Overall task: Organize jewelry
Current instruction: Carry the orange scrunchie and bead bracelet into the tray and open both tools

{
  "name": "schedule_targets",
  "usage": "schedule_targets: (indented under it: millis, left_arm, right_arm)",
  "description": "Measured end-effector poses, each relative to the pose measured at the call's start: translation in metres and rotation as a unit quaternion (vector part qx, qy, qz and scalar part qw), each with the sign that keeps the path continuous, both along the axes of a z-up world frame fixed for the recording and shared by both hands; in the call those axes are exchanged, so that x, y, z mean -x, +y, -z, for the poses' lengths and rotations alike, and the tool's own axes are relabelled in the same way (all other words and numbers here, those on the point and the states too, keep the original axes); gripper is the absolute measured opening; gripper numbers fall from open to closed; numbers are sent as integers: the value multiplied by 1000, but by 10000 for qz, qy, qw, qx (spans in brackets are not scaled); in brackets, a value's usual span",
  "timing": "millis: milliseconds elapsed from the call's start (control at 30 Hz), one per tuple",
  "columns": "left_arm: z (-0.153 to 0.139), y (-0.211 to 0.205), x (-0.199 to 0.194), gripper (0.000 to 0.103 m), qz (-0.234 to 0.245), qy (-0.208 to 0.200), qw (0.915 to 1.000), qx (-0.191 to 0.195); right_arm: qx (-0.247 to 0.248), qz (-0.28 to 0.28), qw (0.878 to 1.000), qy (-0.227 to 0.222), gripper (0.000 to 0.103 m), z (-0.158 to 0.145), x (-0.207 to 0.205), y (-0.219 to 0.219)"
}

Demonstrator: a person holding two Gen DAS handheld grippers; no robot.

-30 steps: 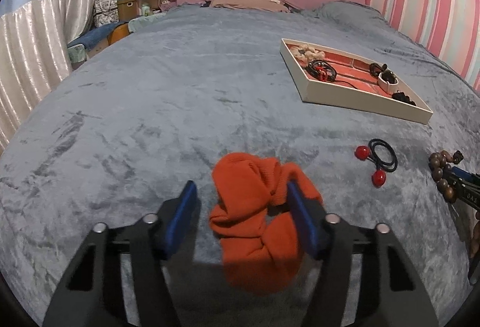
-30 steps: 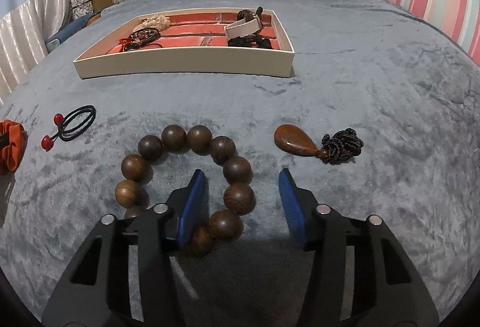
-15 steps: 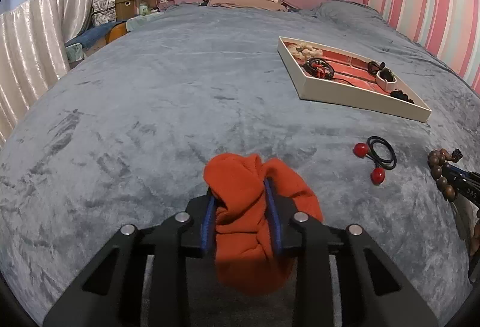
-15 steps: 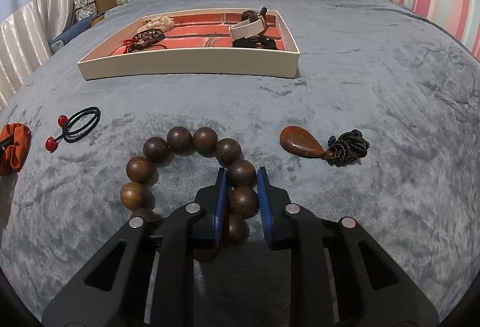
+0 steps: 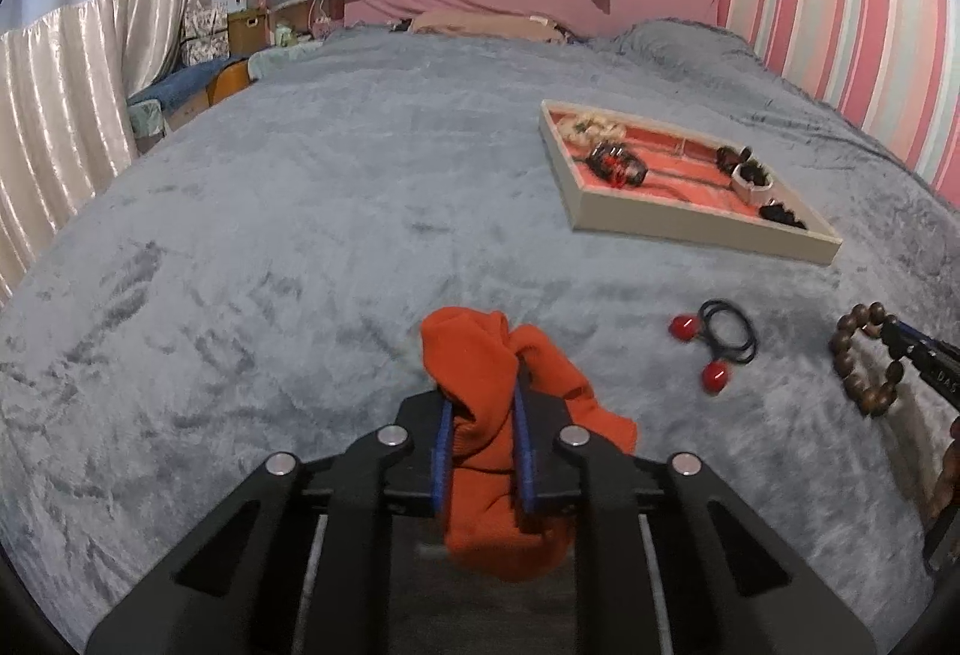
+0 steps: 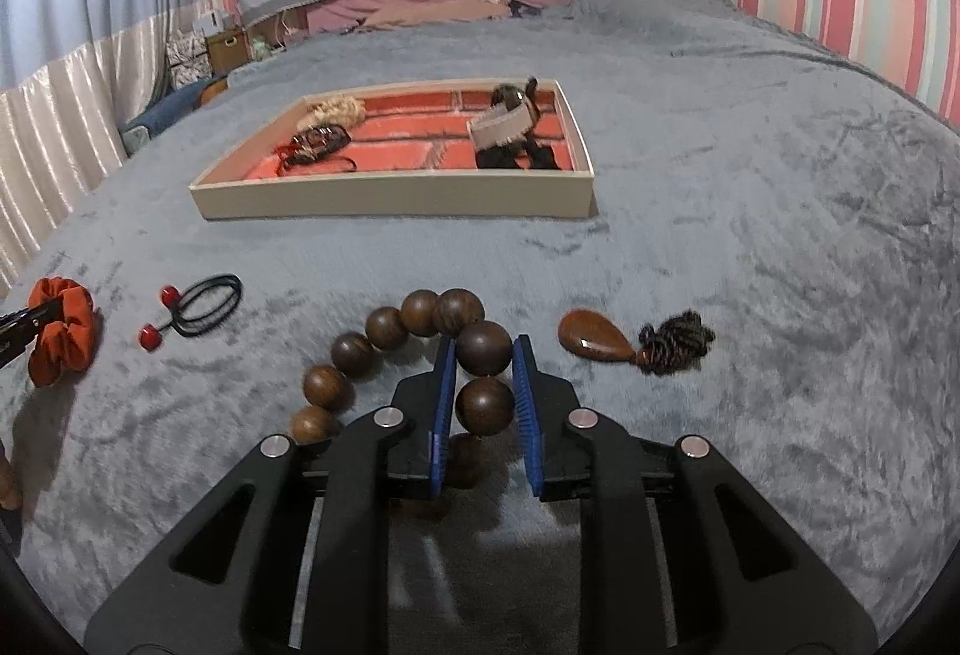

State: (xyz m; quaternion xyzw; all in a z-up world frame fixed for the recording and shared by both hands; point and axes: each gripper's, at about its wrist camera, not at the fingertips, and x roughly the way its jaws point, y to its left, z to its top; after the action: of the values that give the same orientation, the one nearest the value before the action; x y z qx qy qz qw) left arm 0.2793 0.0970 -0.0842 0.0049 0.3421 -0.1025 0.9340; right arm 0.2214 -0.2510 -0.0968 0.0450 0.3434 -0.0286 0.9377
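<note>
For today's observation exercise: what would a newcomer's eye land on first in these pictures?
Probably the crumpled orange fabric scrunchie pinched in the left gripper, vivid against the grey plush blanket. Next, the dark wooden bead bracelet clamped in the right gripper, with the cream tray lined in red beyond it.

Little legible text

Only the right gripper (image 5: pixel 900 340), seen at the right edge of the left wrist view, carries lettering: small pale letters on its black body that look like "DAS", too small and cut off to be sure. The right wrist view shows no readable text.
</note>
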Motion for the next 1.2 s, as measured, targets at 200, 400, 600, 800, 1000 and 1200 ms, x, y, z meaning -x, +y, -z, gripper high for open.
schedule_targets:
  millis: [200, 400, 600, 800, 1000, 1200]
  left_arm:
    - [-31, -19, 1, 17, 52, -294, 9996, -19]
    - [-52, -40, -15, 17, 62, -400, 9992, 52]
    - [-77, -74, -38, 17, 266, -566, 9980, 23]
    - [-91, -111, -80, 17, 479, -553, 9973, 56]
    - [-82, -142, -135, 17, 616, -286, 9975, 182]
    - [-49, -160, -174, 17, 683, 12, 9977, 9]
  right_arm:
    - [-6, -72, 9999, -142, 20, -18, -7, 4]
    - [49, -167, 9993, -316, 20, -42, -21, 12]
    - [103, -246, 9982, -545, 20, -73, -47, 15]
    - [144, -304, 9970, -691, 20, -101, -86, 12]
    - [243, -308, 9971, -659, 20, -103, -132, 7]
    - [207, -135, 9993, -275, 20, -66, -171, -13]
